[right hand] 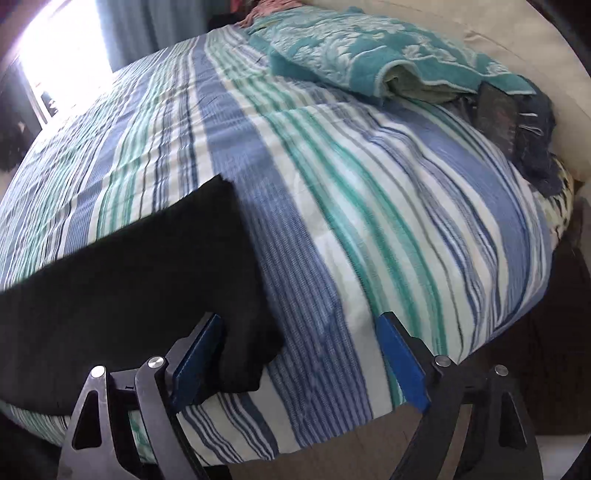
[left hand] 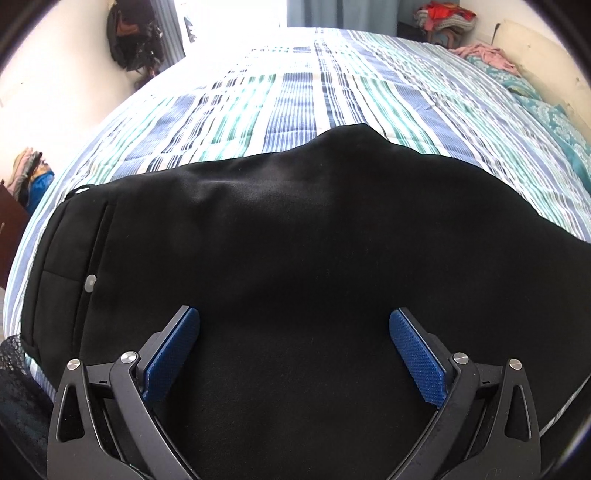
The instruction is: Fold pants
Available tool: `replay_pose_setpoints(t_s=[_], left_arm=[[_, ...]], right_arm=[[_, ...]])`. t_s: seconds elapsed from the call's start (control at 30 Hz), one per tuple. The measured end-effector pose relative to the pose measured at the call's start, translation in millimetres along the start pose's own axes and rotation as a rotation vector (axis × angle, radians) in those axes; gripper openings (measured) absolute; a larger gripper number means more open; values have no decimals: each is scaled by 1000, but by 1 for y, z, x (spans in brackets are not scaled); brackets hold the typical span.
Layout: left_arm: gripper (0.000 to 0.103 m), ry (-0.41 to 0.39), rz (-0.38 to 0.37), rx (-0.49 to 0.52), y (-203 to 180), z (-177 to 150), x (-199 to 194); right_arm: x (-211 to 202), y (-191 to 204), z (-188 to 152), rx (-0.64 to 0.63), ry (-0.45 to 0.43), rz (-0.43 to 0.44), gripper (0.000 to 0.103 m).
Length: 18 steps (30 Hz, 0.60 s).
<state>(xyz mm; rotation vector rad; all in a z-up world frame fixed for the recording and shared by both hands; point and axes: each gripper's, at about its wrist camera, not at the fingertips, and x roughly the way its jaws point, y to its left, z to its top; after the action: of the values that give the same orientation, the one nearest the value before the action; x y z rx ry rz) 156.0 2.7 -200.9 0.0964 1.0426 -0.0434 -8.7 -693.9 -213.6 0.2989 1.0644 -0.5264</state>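
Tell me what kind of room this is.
Most likely a home bedroom: the black pants lie on a bed with a striped bedspread, a teal floral towel sits near its head, and curtains hang by a bright window.

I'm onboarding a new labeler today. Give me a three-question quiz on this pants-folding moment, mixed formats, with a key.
1. True or false: the left gripper is clamped on the pants.
2. Multiple choice: in the right wrist view, where does the pants' end lie relative to the right gripper?
A. Between the fingers, toward the left one
B. Entirely outside, beyond the right finger
C. Nowhere in view
3. Fill in: the pants lie on a striped ____.

Key:
1. False; its jaws stand wide apart over the fabric.
2. A
3. Bedspread
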Motion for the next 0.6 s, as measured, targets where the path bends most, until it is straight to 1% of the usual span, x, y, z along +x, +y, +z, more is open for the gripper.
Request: replay_pose_setpoints(t_s=[0.03, 0.07, 0.1, 0.13, 0.17, 0.2, 0.23, 0.3, 0.37, 0.43, 0.5, 0.57, 0.6], left_arm=[[103, 5, 2, -1, 0, 0, -1], [103, 8, 3, -2, 1, -1, -1], [103, 10, 4, -4, 1, -2, -2], [103, 12, 6, -6, 1, -2, -2], [103, 15, 9, -10, 1, -2, -2], [103, 19, 13, -14, 1, -2, -2], [103, 24, 18, -16, 1, -1, -2], [103, 33, 24, -22, 0, -1, -3], [103, 37, 26, -24, 1, -2, -4], [103, 35, 29, -20, 1, -4, -5], [103, 33, 30, -21, 1, -4, -5], [103, 33, 34, -24, 1, -4, -5], [103, 33, 34, -26, 1, -3, -4]], right_arm=[[-7, -3, 5, 21, -40, -1, 84], [-15, -5, 11, 25, -73, 42, 84], [-19, -4, 18, 17, -87, 123, 84], [-19, -2, 25, 9, -73, 221, 84], [-15, 2, 32, 0, -34, 310, 84], [-10, 7, 35, -16, 10, 358, 84], [-2, 14, 38, -43, 50, 373, 83], [12, 23, 41, -95, 101, 357, 79], [24, 27, 35, -98, 146, 345, 74], [32, 26, 35, -83, 152, 361, 70], [37, 22, 37, -53, 159, 402, 56], [44, 17, 42, -22, 194, 414, 30], [43, 14, 42, -13, 212, 433, 22]])
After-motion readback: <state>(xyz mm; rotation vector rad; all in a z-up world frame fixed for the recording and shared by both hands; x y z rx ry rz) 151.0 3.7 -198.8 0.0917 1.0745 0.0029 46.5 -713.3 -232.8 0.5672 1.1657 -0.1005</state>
